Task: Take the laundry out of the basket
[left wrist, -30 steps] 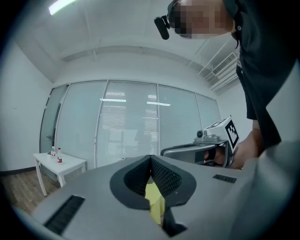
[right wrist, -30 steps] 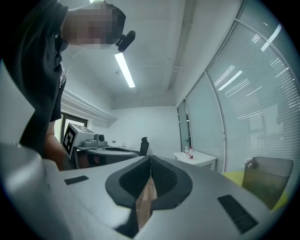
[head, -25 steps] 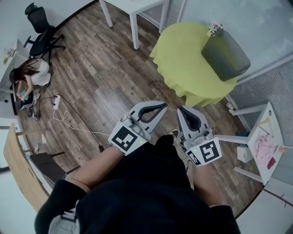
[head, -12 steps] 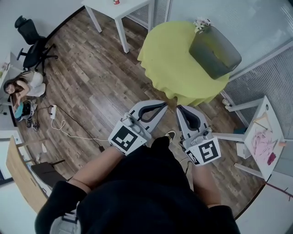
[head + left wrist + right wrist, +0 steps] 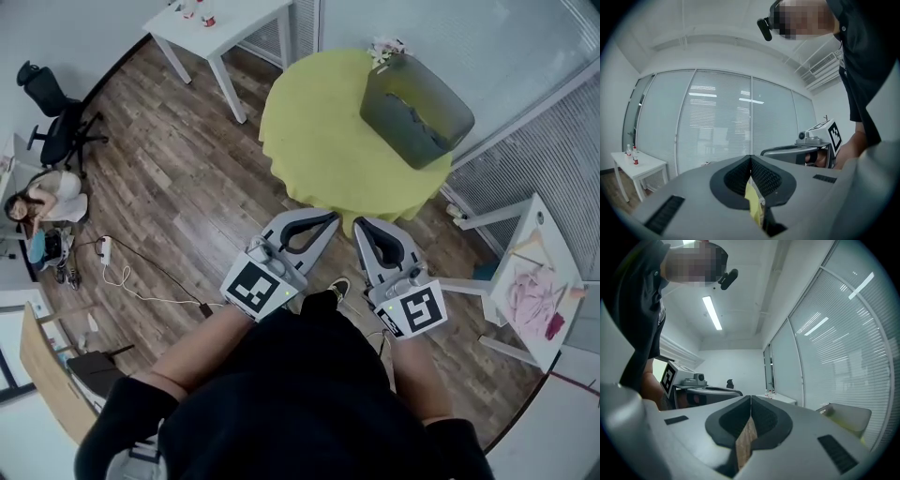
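Basket (image 5: pixel 417 98): I see a grey, soft-walled, rectangular tub with an open top. It is dark inside, and I cannot tell the laundry from the lining.
Basket position: it stands on the far right part of the round table (image 5: pixel 328 141), close to the glass wall and well apart from both grippers.
Beside the basket: a small pale bunch (image 5: pixel 384 47) is at its far corner, too small for me to identify.
Left gripper (image 5: pixel 326 217): its jaws are pressed together with nothing between them, and it hangs above the floor near the table's edge.
Right gripper (image 5: pixel 360 225): its jaws are likewise clenched and hold nothing. It is just beside the left one.
Markings: the left cube (image 5: pixel 255 286) and the right cube (image 5: pixel 418 309) carry black-and-white square patterns.
Table surface: a yellow-green cloth drapes over the rim.
Floor (image 5: pixel 187 169): brown wood planks, with a white cable (image 5: pixel 141 281) trailing across them.
Room: a white side table (image 5: pixel 225 23) stands at the far left and an office chair (image 5: pixel 52 122) by the left wall. Blinds hang behind the glass.
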The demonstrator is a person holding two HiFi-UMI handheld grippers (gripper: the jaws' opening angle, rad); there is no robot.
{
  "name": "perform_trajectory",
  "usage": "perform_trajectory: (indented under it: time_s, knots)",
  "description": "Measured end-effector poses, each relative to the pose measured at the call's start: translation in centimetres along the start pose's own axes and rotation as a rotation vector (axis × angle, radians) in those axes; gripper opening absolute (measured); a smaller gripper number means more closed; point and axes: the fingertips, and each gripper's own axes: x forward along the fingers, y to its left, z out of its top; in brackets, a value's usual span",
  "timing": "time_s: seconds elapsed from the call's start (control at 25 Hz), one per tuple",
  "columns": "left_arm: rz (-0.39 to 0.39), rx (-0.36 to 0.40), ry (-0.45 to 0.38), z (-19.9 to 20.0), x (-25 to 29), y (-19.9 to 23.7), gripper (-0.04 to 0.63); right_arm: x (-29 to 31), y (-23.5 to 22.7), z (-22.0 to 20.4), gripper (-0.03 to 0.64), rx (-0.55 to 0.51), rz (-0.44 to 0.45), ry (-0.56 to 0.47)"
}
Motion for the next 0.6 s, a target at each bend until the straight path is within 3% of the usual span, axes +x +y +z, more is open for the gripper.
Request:
perform_trajectory:
  time_s: [0.6]
  knots:
    - [0.016, -0.002, 0.028, 0.4, 11.3, -1.4, 0.008, -3.4, -10.5, -0.3, 0.023, 0.015, 0.011, -0.006]
